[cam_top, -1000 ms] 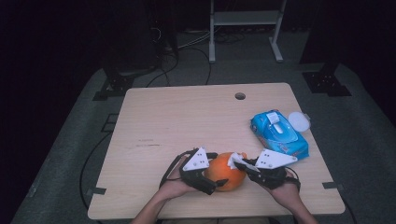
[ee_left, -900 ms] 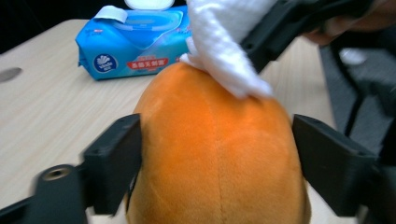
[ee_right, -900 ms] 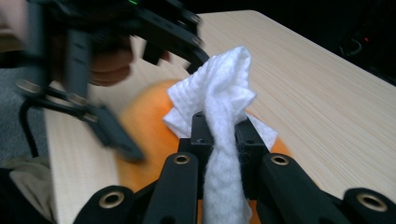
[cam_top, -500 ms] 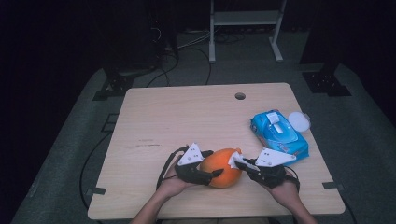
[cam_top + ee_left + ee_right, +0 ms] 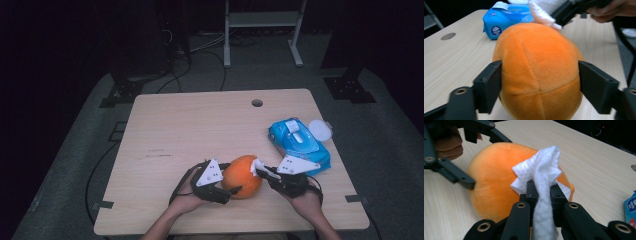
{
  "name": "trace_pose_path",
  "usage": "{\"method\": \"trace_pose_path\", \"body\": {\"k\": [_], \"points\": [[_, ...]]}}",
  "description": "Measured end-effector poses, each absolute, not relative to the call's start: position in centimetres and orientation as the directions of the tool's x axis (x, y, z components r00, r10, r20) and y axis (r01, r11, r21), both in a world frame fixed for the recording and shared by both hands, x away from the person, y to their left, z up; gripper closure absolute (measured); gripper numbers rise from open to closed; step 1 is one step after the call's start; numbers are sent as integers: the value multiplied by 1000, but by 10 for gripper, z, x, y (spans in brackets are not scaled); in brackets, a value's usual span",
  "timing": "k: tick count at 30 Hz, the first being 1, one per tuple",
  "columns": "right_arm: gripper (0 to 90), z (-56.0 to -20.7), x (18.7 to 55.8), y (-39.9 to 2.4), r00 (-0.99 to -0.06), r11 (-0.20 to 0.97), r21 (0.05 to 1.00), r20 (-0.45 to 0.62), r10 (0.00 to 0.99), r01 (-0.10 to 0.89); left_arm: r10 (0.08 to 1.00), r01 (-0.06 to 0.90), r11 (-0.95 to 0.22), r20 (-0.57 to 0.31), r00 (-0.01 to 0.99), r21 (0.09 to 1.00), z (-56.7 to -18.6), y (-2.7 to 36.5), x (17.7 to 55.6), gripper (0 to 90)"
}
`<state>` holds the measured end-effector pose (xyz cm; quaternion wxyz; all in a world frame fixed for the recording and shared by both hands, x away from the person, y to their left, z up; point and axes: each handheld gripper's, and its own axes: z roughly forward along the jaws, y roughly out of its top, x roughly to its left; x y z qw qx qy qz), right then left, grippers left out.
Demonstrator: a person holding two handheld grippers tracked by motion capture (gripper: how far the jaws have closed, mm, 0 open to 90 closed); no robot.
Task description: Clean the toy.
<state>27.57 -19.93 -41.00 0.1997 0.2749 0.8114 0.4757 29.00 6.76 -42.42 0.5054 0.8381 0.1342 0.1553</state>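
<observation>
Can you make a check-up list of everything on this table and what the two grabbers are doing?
Surface: wooden table, round hole near the far edge.
Job's things: orange plush ball; white wipe touching it.
Clutter: blue wipes pack, white lid beside it.
Grippers: left hand-held gripper squeezing the ball, jaws just moved; right hand-held gripper pinching the wipe.
Cables: black cables on the floor.
Surroundings: dark room, white stand behind.

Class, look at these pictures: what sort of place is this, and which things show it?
Probably a recording studio or lab: dark surroundings, a lone wooden table on grey floor, equipment stands and cables behind it.
</observation>
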Motion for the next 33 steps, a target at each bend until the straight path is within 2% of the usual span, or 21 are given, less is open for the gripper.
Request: {"method": "trace_pose_path", "body": {"k": [6,10,13,19,21,24,25,28,33], "points": [[805,-398,256,-172,-817,414,893,-100,567,179,391,69,-458,131,911,886,-423,65,289,268],[805,-399,249,-157,-851,436,888,-111,514,147,372,23,-499,190,909,866,-424,59,283,251],[807,-399,252,-160,-849,418,894,-93,521,159,360,0,-517,217,907,856,-424,60,282,261],[805,-397,260,-176,-808,402,899,-102,580,175,346,0,-519,210,914,855,-426,62,283,270],[805,-399,265,-184,-783,402,897,-114,611,184,346,15,-511,190,919,859,-426,64,284,265],[805,-403,267,-190,-780,384,897,-77,621,217,351,109,-453,65,934,885,-424,64,289,183],[805,-403,265,-187,-784,388,897,-82,616,211,363,127,-450,52,930,884,-423,63,290,170],[804,-402,258,-176,-803,410,894,-107,586,180,373,120,-470,74,925,874,-422,65,291,225],[804,-404,262,-180,-801,426,885,-114,588,186,398,188,-428,-3,918,884,-427,82,302,265]]}}
